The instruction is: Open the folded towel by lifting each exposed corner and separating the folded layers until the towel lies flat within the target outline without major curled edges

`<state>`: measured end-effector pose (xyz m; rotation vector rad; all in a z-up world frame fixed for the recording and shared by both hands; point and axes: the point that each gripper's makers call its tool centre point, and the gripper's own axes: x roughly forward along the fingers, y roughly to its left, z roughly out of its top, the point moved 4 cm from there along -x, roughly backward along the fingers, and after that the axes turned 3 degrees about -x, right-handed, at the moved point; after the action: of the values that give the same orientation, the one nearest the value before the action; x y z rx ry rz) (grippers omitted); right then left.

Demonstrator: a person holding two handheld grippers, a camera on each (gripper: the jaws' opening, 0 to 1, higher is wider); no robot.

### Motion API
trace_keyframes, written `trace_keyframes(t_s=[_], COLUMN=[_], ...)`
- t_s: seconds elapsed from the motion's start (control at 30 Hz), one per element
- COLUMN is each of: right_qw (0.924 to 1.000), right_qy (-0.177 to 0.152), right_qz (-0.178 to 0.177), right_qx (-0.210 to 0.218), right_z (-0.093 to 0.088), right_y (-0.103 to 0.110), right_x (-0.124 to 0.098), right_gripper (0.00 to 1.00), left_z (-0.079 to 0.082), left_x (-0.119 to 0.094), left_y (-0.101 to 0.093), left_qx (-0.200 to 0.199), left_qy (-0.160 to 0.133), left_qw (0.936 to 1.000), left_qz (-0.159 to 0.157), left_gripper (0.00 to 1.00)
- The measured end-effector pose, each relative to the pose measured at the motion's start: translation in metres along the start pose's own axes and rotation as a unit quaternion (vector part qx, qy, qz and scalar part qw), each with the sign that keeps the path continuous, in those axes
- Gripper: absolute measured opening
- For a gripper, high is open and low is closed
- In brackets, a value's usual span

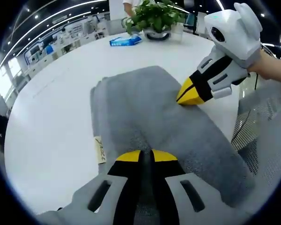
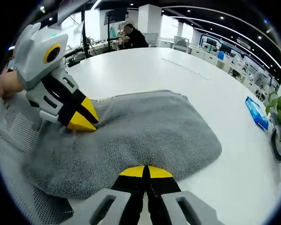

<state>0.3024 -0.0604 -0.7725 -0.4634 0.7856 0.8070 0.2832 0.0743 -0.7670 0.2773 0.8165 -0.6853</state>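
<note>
Fingers [image 1: 131, 157] of the left gripper [image 1: 141, 159] pressed together, yellow tips meeting with no gap, nipping the near edge of the grey towel [image 1: 154, 117] at the bottom of the left gripper view. Same gripper seen from the right gripper view as left gripper [image 2: 84, 123], tips closed into the pile at the towel's left edge, a bare hand [image 2: 7, 84] behind its white body.

Fingers [image 2: 133, 172] of the right gripper [image 2: 145, 172] likewise closed tight, tips touching, set on the near edge of the towel [image 2: 145, 131]; whether fabric is actually caught between them cannot be told. Same gripper in the left gripper view as right gripper [image 1: 189, 97], yellow tips shut and buried in the towel's right side, a hand [image 1: 276, 70] behind it.

Towel folded, thick and rumpled, lying on the white tabletop [image 1: 51, 117], its near part hanging over the edge onto grey mesh [image 1: 253, 136]. Small paper label [image 1: 100, 150] just beside the towel's left edge. No outline to be made out around the towel.

Farther off on the tabletop: blue packet [image 1: 125, 41] and, just right of it, a potted plant [image 1: 152, 18]. Beyond the tabletop, a seated person [image 2: 133, 37] and rows of desks under ceiling lights.
</note>
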Motion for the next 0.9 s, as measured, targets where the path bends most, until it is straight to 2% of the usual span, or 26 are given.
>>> trace_keyframes(t_s=[0.43,0.6,0.73,0.9], right_qw=[0.9998,0.9997,0.9997,0.9987], right_qy=[-0.008,-0.011,-0.009,-0.008], right_qz=[-0.018,-0.024,-0.024,-0.044], right_qx=[0.001,0.003,-0.006,-0.025], right_z=[0.003,0.005,0.008,0.012], right_y=[-0.011,-0.014,-0.017,-0.019], right_x=[0.005,0.007,0.01,0.013], right_gripper=[0.0,0.0,0.0,0.0], left_z=[0.001,0.001,0.001,0.003], left_x=[0.003,0.003,0.004,0.006], left_y=[-0.005,-0.006,-0.004,-0.004], left_qx=[-0.025,-0.037,-0.05,-0.048], left_qy=[-0.006,-0.019,-0.028,-0.036], left_qw=[0.9997,0.9991,0.9983,0.9981], left_qz=[-0.004,-0.002,-0.006,-0.014], left_gripper=[0.06,0.06,0.06,0.06])
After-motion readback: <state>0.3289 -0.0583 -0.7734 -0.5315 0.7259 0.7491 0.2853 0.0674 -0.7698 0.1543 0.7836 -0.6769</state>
